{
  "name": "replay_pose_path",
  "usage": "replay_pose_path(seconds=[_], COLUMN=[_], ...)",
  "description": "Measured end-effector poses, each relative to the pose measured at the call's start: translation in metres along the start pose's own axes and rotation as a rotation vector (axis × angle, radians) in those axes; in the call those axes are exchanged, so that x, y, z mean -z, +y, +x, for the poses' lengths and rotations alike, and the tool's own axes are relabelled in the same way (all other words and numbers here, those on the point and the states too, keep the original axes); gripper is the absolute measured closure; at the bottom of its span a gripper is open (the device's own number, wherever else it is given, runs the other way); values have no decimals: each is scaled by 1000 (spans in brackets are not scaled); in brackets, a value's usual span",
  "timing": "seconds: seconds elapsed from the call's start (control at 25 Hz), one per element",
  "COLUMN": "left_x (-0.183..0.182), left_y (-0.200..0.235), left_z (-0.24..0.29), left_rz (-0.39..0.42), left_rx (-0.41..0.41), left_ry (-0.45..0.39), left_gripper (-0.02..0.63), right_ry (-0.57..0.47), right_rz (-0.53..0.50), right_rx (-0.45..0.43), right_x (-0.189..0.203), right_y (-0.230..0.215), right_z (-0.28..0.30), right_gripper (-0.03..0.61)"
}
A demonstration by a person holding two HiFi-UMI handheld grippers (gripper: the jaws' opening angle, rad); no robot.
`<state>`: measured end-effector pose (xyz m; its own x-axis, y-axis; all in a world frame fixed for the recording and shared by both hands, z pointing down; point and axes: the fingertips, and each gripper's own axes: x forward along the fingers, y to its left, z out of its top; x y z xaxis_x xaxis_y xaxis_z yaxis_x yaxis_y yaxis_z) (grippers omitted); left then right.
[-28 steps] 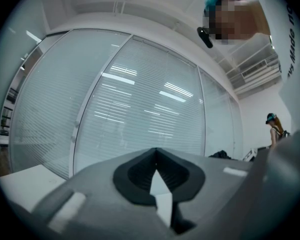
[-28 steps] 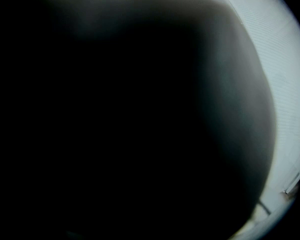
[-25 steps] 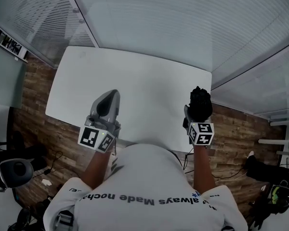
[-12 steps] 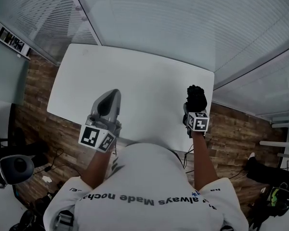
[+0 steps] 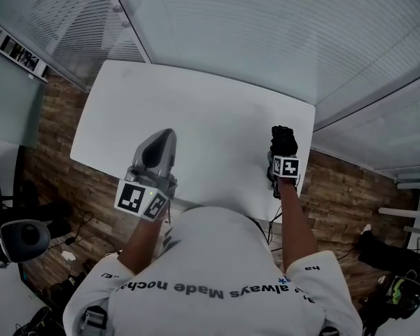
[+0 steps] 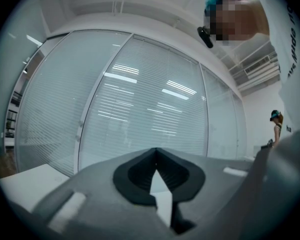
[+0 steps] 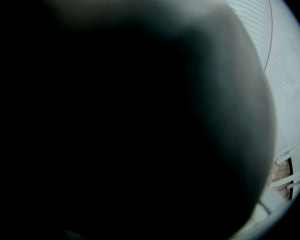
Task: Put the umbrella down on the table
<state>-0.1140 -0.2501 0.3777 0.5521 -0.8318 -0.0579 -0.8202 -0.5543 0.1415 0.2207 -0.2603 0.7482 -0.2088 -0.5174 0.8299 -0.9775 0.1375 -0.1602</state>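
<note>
right tongs (image 5: 283,152): your right gripper view is almost all dark, so no jaws show there. From the head view, I'd say they're clamped on the black bundle sticking out ahead of the marker cube.
left tongs (image 5: 162,137): closed tip to tip with nothing in them, held up over the near edge.
umbrella (image 5: 283,138): folded and black, in the right tongs, over the right-hand end of the tabletop (image 5: 210,110) near its edge. I can't tell if it's touching the surface.
step: looks like the set-down itself.
next move: you'll want it lying flat and further in from that edge before you ease the jaws apart.
in the way: I can't see anything sitting on the white top.
around: glass wall with blinds (image 5: 266,33) past the far side. There's wooden floor (image 5: 56,152) right below, so a slip off the edge lands there.
</note>
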Motion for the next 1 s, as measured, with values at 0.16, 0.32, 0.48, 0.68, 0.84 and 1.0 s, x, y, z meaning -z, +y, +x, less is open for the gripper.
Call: replay_pose_path(seconds=[0.16, 0.32, 0.48, 0.68, 0.84, 1.0], left_x=[2, -1, 0, 3, 4, 5], left_y=[3, 3, 4, 5, 7, 10], left_z=[1, -2, 2, 6, 8, 12], left_rz=[-1, 0, 2, 3, 2, -1], left_rx=[-7, -11, -14, -19, -21, -22], left_ry=[5, 4, 7, 12, 15, 18], left_gripper=[611, 611, 611, 611, 611, 611], right_ry=[75, 134, 197, 242, 279, 300], right_rz=[18, 28, 57, 65, 83, 106], right_rx=[-1, 3, 3, -4, -7, -8], right_x=[10, 19, 26, 31, 37, 42], right_y=[-4, -6, -12, -16, -17, -20], right_z=[17, 26, 36, 46, 49, 53], right_gripper=[344, 344, 344, 341, 337, 334])
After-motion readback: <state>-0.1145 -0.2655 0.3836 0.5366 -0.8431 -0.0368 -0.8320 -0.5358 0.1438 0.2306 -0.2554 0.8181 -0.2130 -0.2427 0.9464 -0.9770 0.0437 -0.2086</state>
